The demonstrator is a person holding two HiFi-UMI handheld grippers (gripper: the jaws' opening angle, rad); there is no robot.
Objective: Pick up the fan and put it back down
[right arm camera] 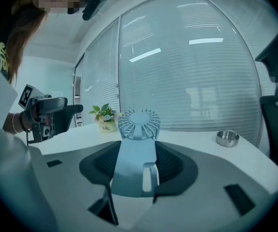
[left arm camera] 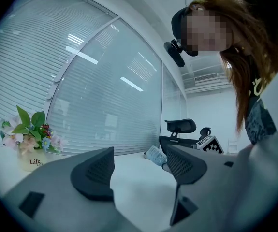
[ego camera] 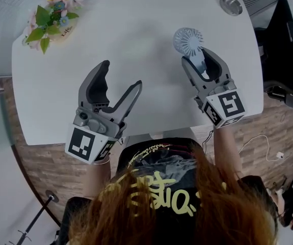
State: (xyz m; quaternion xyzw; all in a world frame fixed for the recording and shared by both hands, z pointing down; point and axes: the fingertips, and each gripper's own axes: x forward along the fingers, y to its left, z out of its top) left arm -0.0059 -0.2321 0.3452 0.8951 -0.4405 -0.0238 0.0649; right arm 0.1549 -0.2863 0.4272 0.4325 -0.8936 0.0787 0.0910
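Note:
A pale blue hand fan (ego camera: 188, 41) with a round grille head points away from me over the white table (ego camera: 136, 24). My right gripper (ego camera: 200, 61) is shut on its flat handle; in the right gripper view the handle (right arm camera: 135, 168) fills the gap between both dark pads and the fan head (right arm camera: 139, 123) stands beyond the right gripper (right arm camera: 138, 159). I cannot tell whether the fan touches the tabletop. My left gripper (ego camera: 121, 75) hovers open to the left, a hand's width from the fan, with nothing between its fingers. From the left gripper (left arm camera: 139, 166) the fan (left arm camera: 155, 154) shows small at the right.
A flower pot (ego camera: 52, 19) sits at the table's far left corner. A small metal bowl (ego camera: 231, 4) stands at the far right corner. A black office chair (ego camera: 284, 50) is beside the table's right edge. Window blinds (right arm camera: 187, 71) rise behind the table.

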